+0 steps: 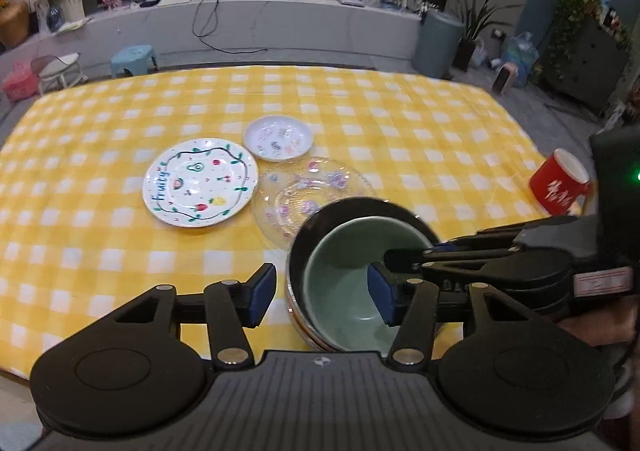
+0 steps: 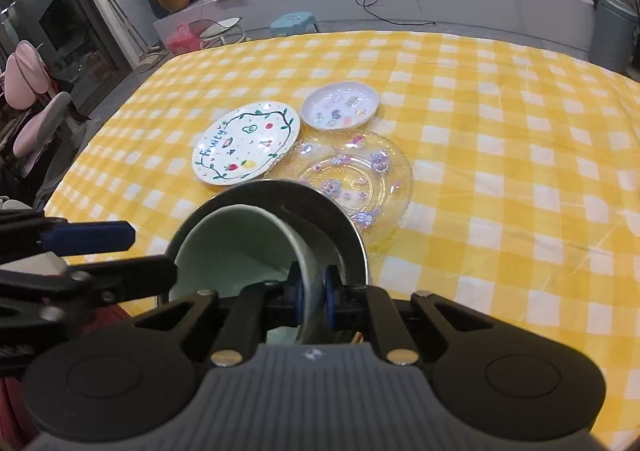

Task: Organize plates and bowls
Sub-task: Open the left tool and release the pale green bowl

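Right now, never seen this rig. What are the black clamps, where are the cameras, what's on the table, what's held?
No robot: a person holds a two-finger gripper in each hand, a fisheye camera on each looking along its fingers. In the right wrist view, the right gripper pinches the pale green ceramic bowl, nested in a dark metal-rimmed bowl. The left gripper is open. On the yellow checked tablecloth: white fruit-painted plate, small white dish, clear glass plate, red mug.

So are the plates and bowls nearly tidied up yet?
Not quite. The green bowl already sits inside the dark bowl, and the right gripper is pinching the green bowl's rim. The left gripper is open. The fruit plate, small plate and glass plate lie separate, unstacked.
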{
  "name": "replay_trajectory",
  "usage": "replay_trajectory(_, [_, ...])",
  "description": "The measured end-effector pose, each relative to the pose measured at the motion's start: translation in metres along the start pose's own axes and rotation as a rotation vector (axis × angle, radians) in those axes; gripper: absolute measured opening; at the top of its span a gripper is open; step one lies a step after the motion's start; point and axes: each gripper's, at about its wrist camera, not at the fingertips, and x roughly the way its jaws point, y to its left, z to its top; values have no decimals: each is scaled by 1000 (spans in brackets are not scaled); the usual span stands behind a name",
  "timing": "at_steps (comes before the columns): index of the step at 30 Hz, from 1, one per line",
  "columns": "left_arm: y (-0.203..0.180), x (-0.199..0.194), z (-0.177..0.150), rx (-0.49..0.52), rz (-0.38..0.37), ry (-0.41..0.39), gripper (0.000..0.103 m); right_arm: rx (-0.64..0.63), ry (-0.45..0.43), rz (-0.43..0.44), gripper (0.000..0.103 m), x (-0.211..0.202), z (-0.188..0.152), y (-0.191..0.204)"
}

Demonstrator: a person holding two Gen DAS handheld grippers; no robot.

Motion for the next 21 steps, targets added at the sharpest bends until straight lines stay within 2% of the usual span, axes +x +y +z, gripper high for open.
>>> replay_trajectory(8, [8, 7, 2, -43, -1, 20, 62, -3, -13, -12, 8, 4, -2, 3])
replay_trajectory(16, [15, 10, 1, -97, -1, 29, 63, -149, -47, -139, 13, 12, -9, 29])
replay_trajectory(21, [20, 9, 1, -118, 12, 32, 63, -223, -63, -176, 28, 17, -13, 40])
